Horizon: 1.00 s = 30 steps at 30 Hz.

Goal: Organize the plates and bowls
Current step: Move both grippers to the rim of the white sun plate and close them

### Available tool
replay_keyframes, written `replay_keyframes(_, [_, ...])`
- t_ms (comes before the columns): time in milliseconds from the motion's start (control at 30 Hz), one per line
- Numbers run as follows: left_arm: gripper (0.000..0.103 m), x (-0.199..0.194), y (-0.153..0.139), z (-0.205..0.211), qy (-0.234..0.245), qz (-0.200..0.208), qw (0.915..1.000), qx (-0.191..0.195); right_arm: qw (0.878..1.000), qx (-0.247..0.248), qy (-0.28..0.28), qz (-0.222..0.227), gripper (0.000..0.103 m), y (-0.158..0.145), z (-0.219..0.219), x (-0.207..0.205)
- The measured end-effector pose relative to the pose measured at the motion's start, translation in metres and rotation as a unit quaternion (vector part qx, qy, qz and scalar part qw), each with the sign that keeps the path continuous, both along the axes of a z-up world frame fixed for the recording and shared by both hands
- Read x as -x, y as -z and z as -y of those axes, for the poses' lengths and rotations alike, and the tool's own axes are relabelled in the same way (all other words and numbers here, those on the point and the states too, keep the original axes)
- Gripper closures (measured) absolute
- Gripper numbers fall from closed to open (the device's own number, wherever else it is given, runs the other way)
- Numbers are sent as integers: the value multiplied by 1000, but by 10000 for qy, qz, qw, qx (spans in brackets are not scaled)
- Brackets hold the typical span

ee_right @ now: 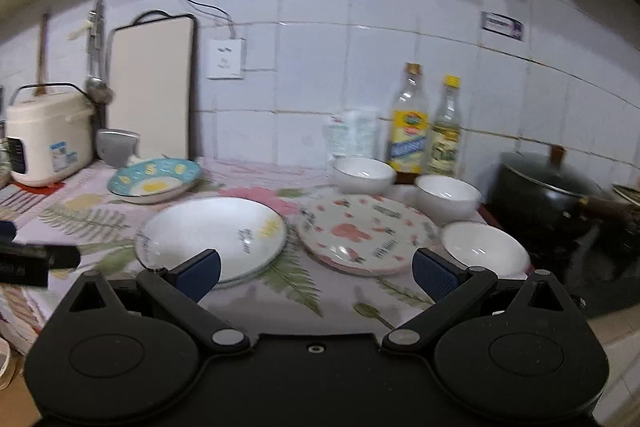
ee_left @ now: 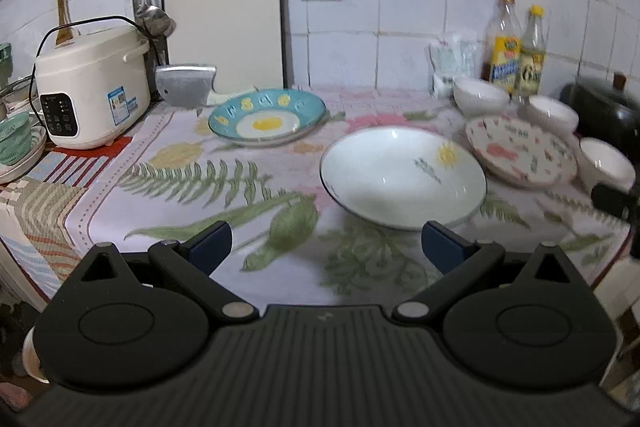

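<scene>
A white plate with a yellow sun mark (ee_left: 402, 175) (ee_right: 212, 237) lies mid-counter. A teal plate with an egg design (ee_left: 267, 117) (ee_right: 154, 181) lies behind it to the left. A pink-patterned plate (ee_left: 520, 155) (ee_right: 366, 231) lies to the right. Three white bowls (ee_left: 480, 97) (ee_left: 552, 113) (ee_left: 606, 163) stand around it, also in the right wrist view (ee_right: 364, 175) (ee_right: 448, 197) (ee_right: 484, 247). My left gripper (ee_left: 326, 247) is open and empty, just before the white plate. My right gripper (ee_right: 316, 273) is open and empty, before the white and pink plates.
A rice cooker (ee_left: 90, 87) stands at the left, with a cleaver (ee_left: 186, 85) and a cutting board (ee_left: 224, 11) against the wall. Two bottles (ee_left: 516, 47) and a black pot (ee_right: 560, 199) stand at the right. Green bowls (ee_left: 16, 139) are stacked at far left.
</scene>
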<state>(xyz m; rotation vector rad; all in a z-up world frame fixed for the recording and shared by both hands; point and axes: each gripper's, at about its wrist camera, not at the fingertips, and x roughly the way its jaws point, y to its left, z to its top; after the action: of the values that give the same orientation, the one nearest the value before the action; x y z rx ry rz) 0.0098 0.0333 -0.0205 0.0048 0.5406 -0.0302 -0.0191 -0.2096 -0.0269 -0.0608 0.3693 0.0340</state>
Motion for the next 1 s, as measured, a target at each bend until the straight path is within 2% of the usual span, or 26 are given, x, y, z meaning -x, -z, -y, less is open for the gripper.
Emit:
replay_keyframes(200, [0,-10,-19,-15,-59,511,9987,67,9993,120,-310,192,0,3,-12,-19])
replay_keyframes(333, [0,-30,-19,-18,-70,660,9974,264,9959,-387,-760,312,0,14,-5,-42])
replay_keyframes(467, [0,-62,2,-12,-342,444,9984,83,9926,-755,-936,-138,0,36,-5,-79])
replay_keyframes(600, [4,-93,23,-7,-220,141,9995,155,9903,-714,-1084,-501,1,59,-10,-106])
replay_keyframes(633, [4,-99,29,-5,-181,61,9997,169,9885,-796,-1124,-622,5,64,-10,-114])
replay_keyframes(667, [6,-105,34,-3,-147,-28,9997,176,9870,-869,-1148,-707,9,68,-9,-121])
replay_keyframes(700, [13,-112,39,-1,-54,-84,9998,175,9856,-944,-1160,-791,10,72,-8,-127])
replay_keyframes(767, [22,-122,48,5,72,-203,9997,133,9833,-1025,-1193,-914,10,76,-8,-137])
replay_keyframes(900, [31,-139,61,11,205,-469,9985,204,9817,-1077,-1209,-1002,14,80,-6,-148])
replay_keyframes(1000, [42,-150,66,8,197,-776,9961,360,9754,-1301,-1255,-1258,28,83,-4,-159])
